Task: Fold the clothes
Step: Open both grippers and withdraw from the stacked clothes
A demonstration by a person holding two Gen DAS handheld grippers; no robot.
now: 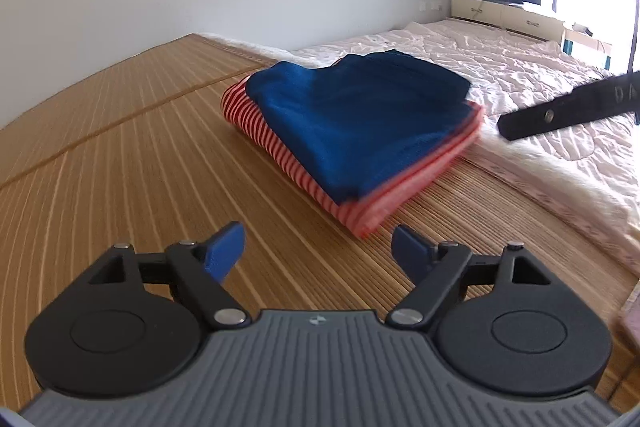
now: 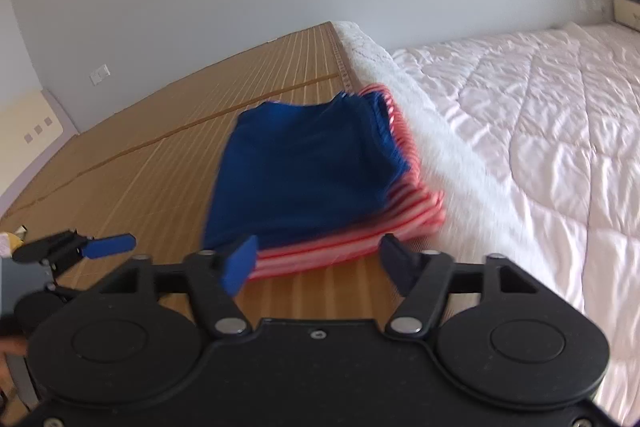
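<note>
A folded blue garment point(image 1: 356, 115) lies on top of a folded red-and-white striped garment point(image 1: 360, 215), stacked on a bamboo mat point(image 1: 120, 167). My left gripper point(image 1: 318, 251) stands open just short of the stack's near corner, with nothing between its blue pads. In the right wrist view the same blue garment point(image 2: 304, 175) and striped garment point(image 2: 320, 255) lie right in front of my right gripper point(image 2: 318, 259), which is open and empty, its pads close to the striped edge. The left gripper's blue fingertip point(image 2: 108, 247) shows at the left edge there.
A white quilted bed cover point(image 2: 520, 147) lies beside the mat, with a fluffy white strip point(image 2: 432, 131) between them. Part of the right gripper point(image 1: 572, 107) crosses the right side of the left wrist view. A wall, a headboard point(image 1: 504, 13) and a bright window stand behind.
</note>
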